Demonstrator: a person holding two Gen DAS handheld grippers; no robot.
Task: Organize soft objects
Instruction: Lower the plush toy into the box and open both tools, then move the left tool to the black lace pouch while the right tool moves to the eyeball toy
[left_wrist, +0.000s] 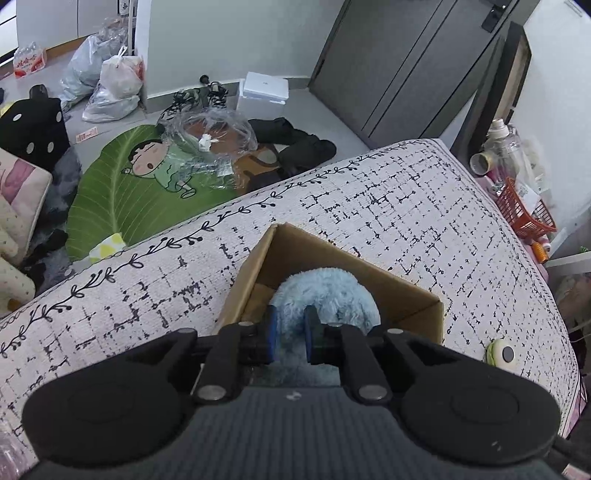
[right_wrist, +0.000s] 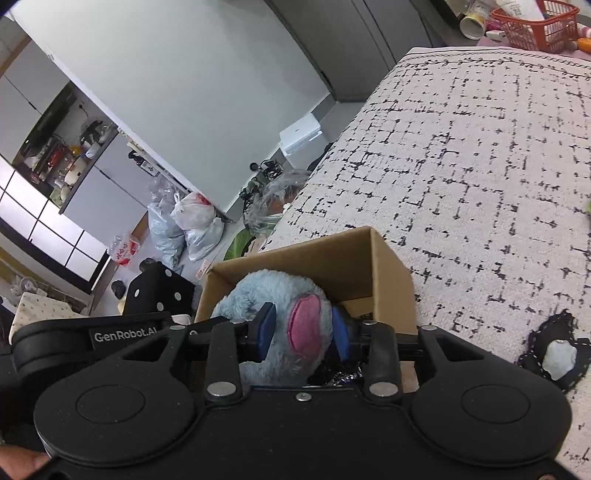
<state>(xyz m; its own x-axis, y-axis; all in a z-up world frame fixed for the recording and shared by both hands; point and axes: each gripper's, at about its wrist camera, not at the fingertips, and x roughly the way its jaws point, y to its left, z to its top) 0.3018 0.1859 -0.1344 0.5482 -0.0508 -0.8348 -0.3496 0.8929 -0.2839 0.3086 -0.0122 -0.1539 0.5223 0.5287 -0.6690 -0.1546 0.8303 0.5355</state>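
Observation:
A light blue plush toy (left_wrist: 325, 295) with a pink ear patch (right_wrist: 304, 325) sits in an open cardboard box (left_wrist: 399, 291) on a sofa with a black-and-white patterned cover (left_wrist: 369, 206). My left gripper (left_wrist: 290, 334) is shut on the plush, its blue pads pressing the fur just above the box. My right gripper (right_wrist: 303, 330) also grips the plush, its pads either side of the pink ear, over the same box (right_wrist: 354, 258). The part of the plush below both grippers is hidden.
A small round green-and-white object (left_wrist: 501, 353) lies on the sofa right of the box. A black-and-white soft item (right_wrist: 557, 356) lies on the sofa. An orange basket (left_wrist: 524, 210) stands beyond the sofa end. A green leaf rug (left_wrist: 122, 192), bags and clutter cover the floor.

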